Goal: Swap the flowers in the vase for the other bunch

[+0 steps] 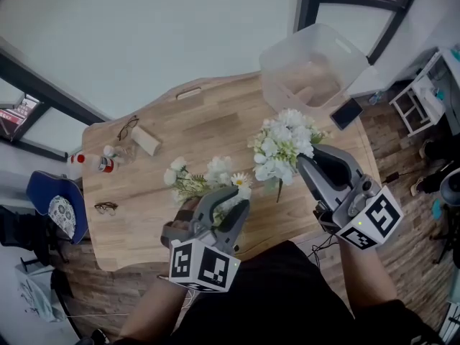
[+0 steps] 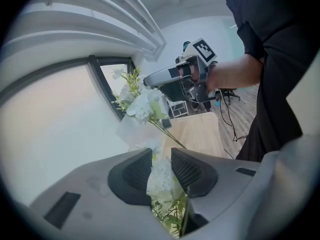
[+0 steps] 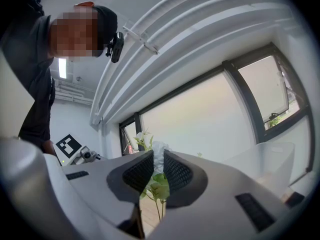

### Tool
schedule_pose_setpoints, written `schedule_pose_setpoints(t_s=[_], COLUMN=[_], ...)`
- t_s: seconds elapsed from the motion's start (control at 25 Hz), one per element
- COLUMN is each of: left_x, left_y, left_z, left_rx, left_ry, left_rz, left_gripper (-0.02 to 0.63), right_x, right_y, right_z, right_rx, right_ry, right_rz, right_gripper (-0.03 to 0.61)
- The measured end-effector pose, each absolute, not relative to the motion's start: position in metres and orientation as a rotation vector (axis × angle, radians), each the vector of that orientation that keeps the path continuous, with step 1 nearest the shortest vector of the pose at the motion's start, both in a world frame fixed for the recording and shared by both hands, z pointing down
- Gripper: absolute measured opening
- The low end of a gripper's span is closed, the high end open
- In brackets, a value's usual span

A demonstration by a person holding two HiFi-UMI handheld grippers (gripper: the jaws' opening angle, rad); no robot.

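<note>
Swap approx. halfway, by the look: left tool (image 1: 228, 201), jaws apart w/ slack, straddles the daisy bunch (image 1: 208, 172) low on the desk (image 1: 208, 121); no vase made out there. Right tool (image 1: 310, 157), jaws narrow, clamps the white bunch (image 1: 284, 146) aloft, nr the clear tub (image 1: 313, 67), not yet set down.

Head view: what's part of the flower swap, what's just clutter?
Job: left bunch between the open left gripper; right bunch held by the right gripper.
Clutter: plastic bin, glasses, second glasses, wooden block, bottle, phone.
</note>
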State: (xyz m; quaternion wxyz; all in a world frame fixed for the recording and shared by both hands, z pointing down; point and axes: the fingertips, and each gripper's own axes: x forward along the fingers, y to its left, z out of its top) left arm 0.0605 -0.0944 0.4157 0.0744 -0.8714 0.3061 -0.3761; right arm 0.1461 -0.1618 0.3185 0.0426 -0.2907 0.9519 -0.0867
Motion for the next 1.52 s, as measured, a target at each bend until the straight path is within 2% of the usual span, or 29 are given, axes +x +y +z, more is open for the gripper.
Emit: schedule_pose_setpoints(t_s=[0.2, 0.88, 1.12, 1.4, 1.52], left_x=[0.069, 0.036, -0.004, -0.077, -0.107], left_y=[-0.090, -0.095, -0.099, -0.082, -0.075], left_z=[0.402, 0.328, 0.291, 0.305, 0.313], left_rx=[-2.637, -2.614, -2.608, -2.586, -2.573], left_ry=[0.921, 1.153, 1.317, 1.697, 1.805], left_rz=[-1.051, -0.808, -0.578, -0.454, -0.399], left_gripper=[0.124, 0.124, 0.124, 0.120, 0.066], right_x=[0.145, 0.140, 0.139, 0.139, 0.140], right_y=[-0.159, -0.154, -0.149, -0.148, -0.148], right_z=[0.313, 0.293, 0.281, 0.284, 0.285], right_rx=[-0.873, -0.883, -0.897, -0.968, -0.996], right_ry=[2.908, 2.904, 2.903, 2.900, 2.905], right_rz=[-0.249, -0.185, -0.136, -0.113, -0.106], right_gripper=[0.078, 0.078, 0.078, 0.077, 0.078])
